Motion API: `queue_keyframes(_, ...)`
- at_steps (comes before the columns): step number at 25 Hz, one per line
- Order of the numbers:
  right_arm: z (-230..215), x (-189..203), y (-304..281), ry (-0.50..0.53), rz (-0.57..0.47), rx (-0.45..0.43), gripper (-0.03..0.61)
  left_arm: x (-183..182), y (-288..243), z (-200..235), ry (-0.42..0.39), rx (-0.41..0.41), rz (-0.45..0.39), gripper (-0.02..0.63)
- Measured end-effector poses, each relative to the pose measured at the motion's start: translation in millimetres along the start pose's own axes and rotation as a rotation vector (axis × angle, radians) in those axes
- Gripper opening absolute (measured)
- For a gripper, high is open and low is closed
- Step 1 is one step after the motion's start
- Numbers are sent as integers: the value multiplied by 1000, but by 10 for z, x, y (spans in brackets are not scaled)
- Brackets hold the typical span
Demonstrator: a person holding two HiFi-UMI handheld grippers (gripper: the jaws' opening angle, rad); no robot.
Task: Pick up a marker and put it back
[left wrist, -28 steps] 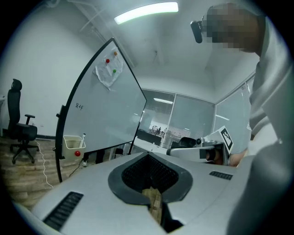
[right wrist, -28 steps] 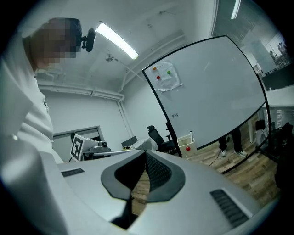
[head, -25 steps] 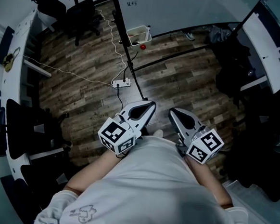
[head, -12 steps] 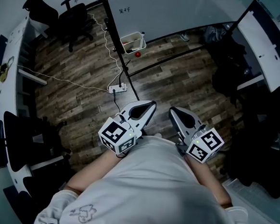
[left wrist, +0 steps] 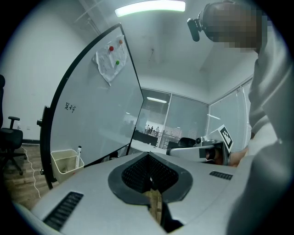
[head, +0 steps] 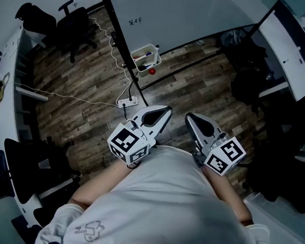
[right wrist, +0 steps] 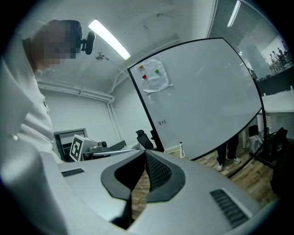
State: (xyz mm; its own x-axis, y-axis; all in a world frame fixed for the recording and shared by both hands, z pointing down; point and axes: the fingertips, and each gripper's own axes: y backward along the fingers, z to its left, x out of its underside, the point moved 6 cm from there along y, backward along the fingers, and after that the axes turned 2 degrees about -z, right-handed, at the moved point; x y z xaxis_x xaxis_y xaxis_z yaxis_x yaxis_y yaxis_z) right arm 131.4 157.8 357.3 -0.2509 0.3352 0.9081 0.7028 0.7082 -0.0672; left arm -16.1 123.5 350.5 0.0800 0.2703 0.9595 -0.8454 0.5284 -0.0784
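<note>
While both tongs sit pulled in close to the person's stomach, the big whiteboard point(head: 192, 11) fills the 12 o'clock side of the head view, standing on a dark frame over the wood-plank floor point(head: 197, 91). Two black office chairs point(head: 71, 17) are parked off at about 10 o'clock, well apart from everything else.

The left tongs point(head: 165, 111) and right tongs point(head: 190, 118) point forward side by side, near each other but not touching. In its own view, the left tongs point(left wrist: 148, 154) have the jaws pressed together at the tip with nothing held between them. Same deal in the right gripper view: the right tongs point(right wrist: 145, 152) are closed up and empty.

A pale basket point(head: 146, 58) sits at the foot of the whiteboard frame, roughly 11 o'clock from the tongs and well clear of them. A white power strip point(head: 126, 102) lies on the floor between basket and tongs, with cables running off toward 9 o'clock.

The marker point(left wrist: 79, 151) stands upright inside the basket, against its far side, cap up. A small red ball point(head: 152, 71) is just beside the basket at its 5 o'clock.
</note>
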Motion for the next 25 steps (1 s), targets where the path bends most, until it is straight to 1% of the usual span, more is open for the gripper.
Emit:
queue_keyframes(4, -85, -60, -367, -9, 3, 17, 12, -105, -51, 391, 12, 36, 11, 5)
queue_keyframes(8, -168, -159, -739, -15, 1, 48, 12, -278, -75, 774, 6, 70, 23, 5)
queue_keyframes(14, -166, -272, -1269, -26, -12, 87, 12, -489, 10, 1335, 8, 99, 27, 5)
queue_keyframes(21, -36, -330, -1704, -4, -10, 104, 12, -664, 129, 1723, 0, 130, 7, 5)
queue_keyframes(25, 0, -284, -1805, 53, 25, 123, 12, -619, 165, 1827, 18, 139, 20, 5)
